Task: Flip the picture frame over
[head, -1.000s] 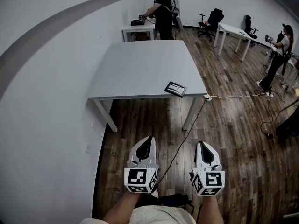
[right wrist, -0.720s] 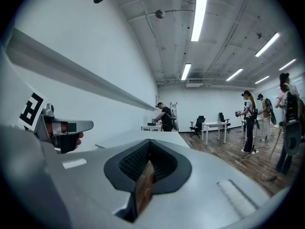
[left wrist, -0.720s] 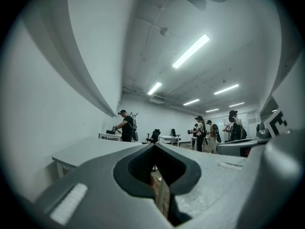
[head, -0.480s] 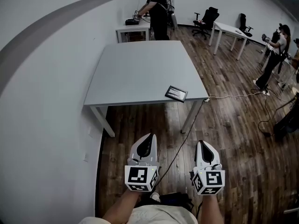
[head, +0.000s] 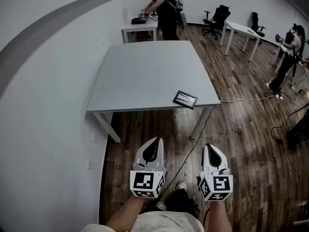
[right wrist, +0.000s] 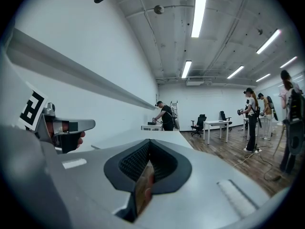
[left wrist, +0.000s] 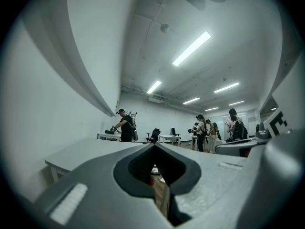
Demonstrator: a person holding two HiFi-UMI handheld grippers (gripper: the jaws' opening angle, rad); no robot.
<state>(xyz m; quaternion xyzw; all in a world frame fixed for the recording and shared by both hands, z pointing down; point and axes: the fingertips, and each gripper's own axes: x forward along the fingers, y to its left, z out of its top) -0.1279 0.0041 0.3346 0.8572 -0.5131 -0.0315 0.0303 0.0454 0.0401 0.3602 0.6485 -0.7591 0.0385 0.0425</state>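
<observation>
**Both grippers clenched and empty, short of the table**

We hold the left gripper (head: 154,142) and the right gripper (head: 209,147) side by side in front of us. Both forearms reach out from the bottom edge of the head view. Both grippers point ahead toward the table (head: 145,74), roughly level, with their marker cubes nearest to us. They hang over the wooden floor (head: 241,144), well apart from the table's near edge and from each other.

In the left gripper view the jaws are pressed together at the tips, with nothing caught between them. The right gripper view shows the same: jaws clenched tip to tip and empty. We also see the left gripper at the left edge of that view, with our fingers wrapped round its handle.

The picture frame (head: 185,99) lies flat on the table at its near right corner, just inside both edges and turned a little askew to them. It shows a dark border round a paler middle. Neither gripper touches it.
</observation>
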